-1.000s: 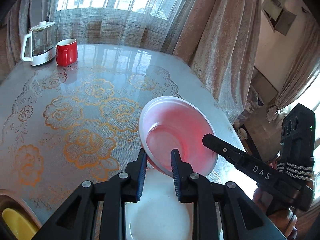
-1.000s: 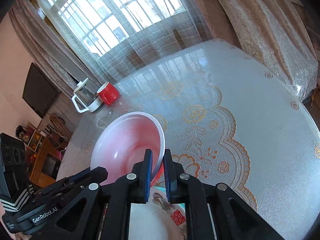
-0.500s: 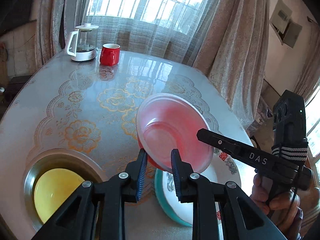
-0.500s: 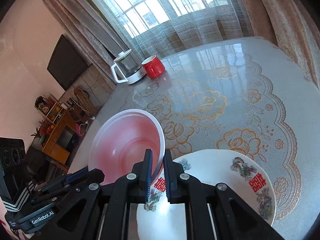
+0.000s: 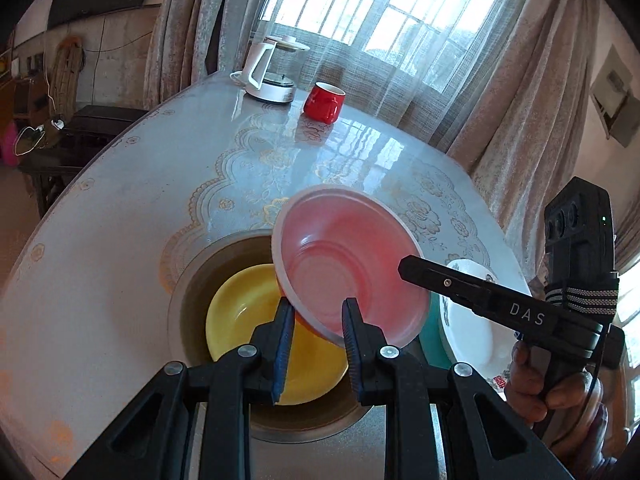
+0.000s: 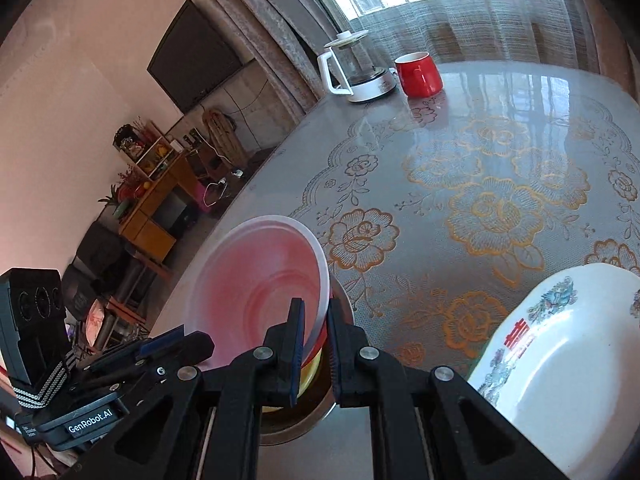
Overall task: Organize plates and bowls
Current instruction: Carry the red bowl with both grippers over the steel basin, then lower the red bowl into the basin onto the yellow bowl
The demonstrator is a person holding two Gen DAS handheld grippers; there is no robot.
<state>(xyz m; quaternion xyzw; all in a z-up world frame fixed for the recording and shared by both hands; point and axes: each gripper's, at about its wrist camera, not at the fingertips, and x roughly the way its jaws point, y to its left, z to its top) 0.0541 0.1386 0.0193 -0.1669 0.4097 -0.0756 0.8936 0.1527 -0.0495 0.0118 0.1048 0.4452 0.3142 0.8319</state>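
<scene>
I'm holding the pink bowl in both grippers above the metal basin.

The table (image 5: 120, 248) carries everything. On it the metal basin (image 5: 188, 320) is my landmark; a yellow bowl (image 5: 240, 316) lies inside it, and the patterned plate (image 6: 560, 368) sits just to its right. The pink bowl (image 5: 352, 268) hangs tilted over the basin's right side. My left gripper (image 5: 316, 320) clamps its near rim; my right gripper (image 6: 316, 320) is closed on the opposite rim. The kettle (image 5: 272, 72) and red mug (image 5: 324, 102) stand far behind the basin.
</scene>
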